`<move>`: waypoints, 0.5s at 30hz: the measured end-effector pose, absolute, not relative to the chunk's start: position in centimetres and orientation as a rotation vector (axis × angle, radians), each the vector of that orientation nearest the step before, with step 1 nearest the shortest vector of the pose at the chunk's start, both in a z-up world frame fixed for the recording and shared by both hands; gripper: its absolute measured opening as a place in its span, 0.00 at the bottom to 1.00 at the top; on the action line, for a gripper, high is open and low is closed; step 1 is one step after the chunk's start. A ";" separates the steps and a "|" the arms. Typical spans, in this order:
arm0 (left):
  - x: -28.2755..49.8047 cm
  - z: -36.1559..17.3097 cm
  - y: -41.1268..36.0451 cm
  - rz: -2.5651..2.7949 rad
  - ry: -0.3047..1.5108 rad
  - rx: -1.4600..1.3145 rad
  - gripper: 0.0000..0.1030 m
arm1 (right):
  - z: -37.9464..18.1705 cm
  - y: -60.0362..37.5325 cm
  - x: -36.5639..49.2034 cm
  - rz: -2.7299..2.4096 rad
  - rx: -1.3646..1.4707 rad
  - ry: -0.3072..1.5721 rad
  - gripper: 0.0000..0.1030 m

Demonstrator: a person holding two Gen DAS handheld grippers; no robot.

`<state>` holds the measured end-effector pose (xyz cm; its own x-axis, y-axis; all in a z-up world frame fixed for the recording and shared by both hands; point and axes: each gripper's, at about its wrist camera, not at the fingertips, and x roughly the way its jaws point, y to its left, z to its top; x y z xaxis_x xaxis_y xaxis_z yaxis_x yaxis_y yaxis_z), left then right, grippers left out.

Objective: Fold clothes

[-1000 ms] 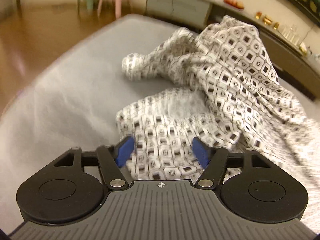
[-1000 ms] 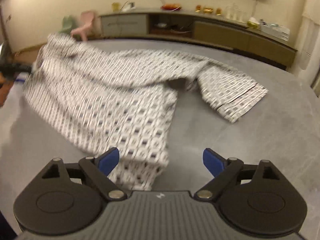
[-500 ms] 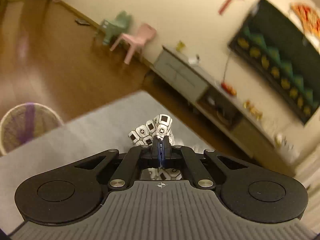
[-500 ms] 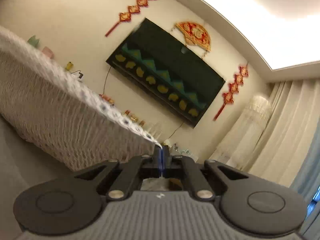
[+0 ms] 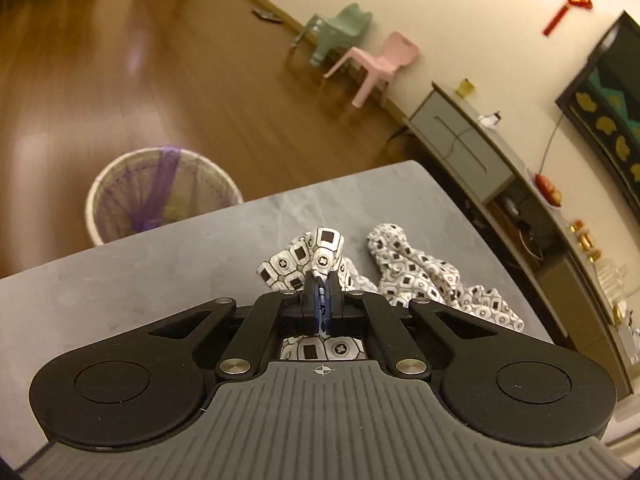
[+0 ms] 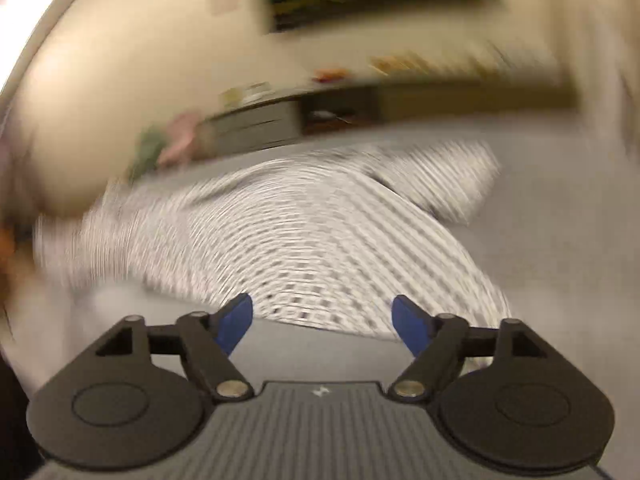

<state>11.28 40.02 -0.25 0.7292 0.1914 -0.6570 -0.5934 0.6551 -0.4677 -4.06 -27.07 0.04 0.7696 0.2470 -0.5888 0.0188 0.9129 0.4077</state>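
The white garment point(image 5: 404, 264) with a black geometric print lies on the grey table point(image 5: 140, 280). My left gripper point(image 5: 321, 280) is shut on a bunched fold of this garment, which sticks up just past the blue pads. More of the cloth trails off to the right of it. In the blurred right wrist view the garment point(image 6: 288, 232) is spread flat across the table point(image 6: 560, 248). My right gripper point(image 6: 322, 316) hangs over its near edge with the jaws opening. No cloth is between its blue fingertips point(image 6: 236, 320).
A white wastebasket point(image 5: 160, 196) with a purple liner stands on the wooden floor past the table's left edge. Beyond are a green chair point(image 5: 340, 28), a pink chair point(image 5: 380, 60) and a long low cabinet point(image 5: 520, 200) along the wall.
My left gripper closed on a fold of the garment and lifted it. My right gripper closed on the garment's edge, raised it, then let go and opened above the spread cloth.
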 end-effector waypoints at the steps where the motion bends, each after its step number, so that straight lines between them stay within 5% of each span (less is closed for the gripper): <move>1: 10.8 -0.2 39.8 0.479 0.606 -0.732 0.00 | -0.8 -28.9 -3.8 0.082 0.514 0.716 0.76; 10: 12.8 -1.2 40.5 0.470 0.631 -0.760 0.00 | -5.4 -35.4 -1.8 -0.137 0.953 0.704 0.70; 11: 13.2 -1.3 40.2 0.466 0.640 -0.741 0.00 | -5.6 -36.0 -0.7 -0.150 0.964 0.707 0.56; 12: 13.6 -1.4 39.9 0.464 0.648 -0.724 0.00 | -5.9 -36.4 0.4 -0.153 0.975 0.712 0.29; 15: 13.9 -1.7 39.9 0.479 0.662 -0.699 0.00 | -5.8 -37.2 3.2 -0.122 0.988 0.704 0.12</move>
